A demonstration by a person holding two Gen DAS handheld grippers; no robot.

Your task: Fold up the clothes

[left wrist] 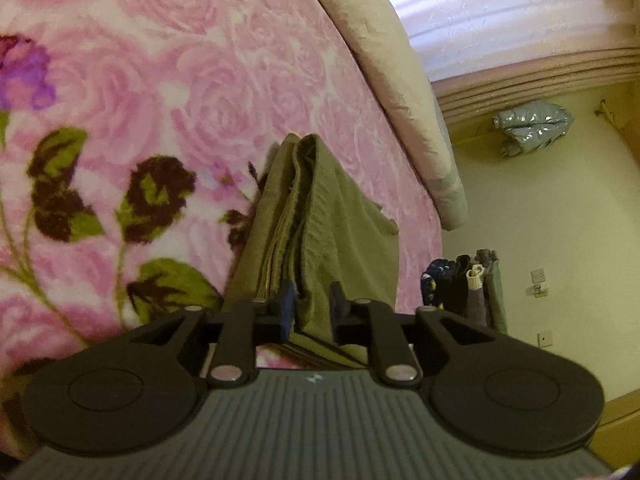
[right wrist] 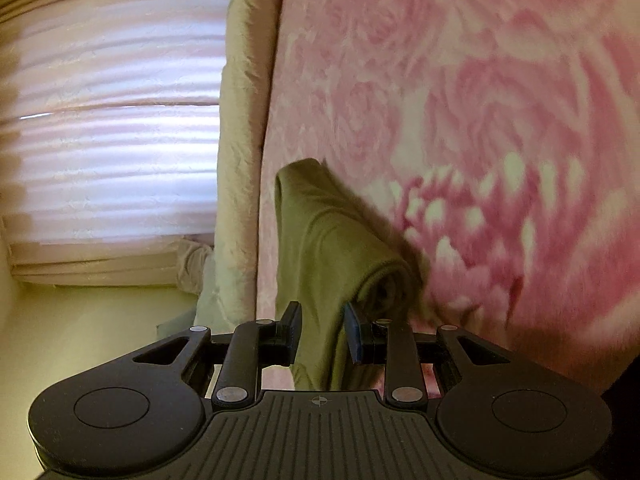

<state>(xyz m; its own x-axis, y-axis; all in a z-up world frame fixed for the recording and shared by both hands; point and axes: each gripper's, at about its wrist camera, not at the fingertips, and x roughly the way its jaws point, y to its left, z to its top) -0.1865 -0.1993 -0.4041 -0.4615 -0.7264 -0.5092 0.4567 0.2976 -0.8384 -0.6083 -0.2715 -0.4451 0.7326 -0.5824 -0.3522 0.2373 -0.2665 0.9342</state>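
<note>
Both tools w/ olive garment

I see an olive-green garment against a pink blanket printed with roses, green leaves and one purple bloom. My left gripper is black with blue pads, as is my right gripper. Beyond, the bed edge is beige, the curtain pale pink, the floor yellowish.

Left gripper clamped on olive cloth, fingers close together. Right gripper likewise pinches the cloth, jaws slightly wider.
</note>
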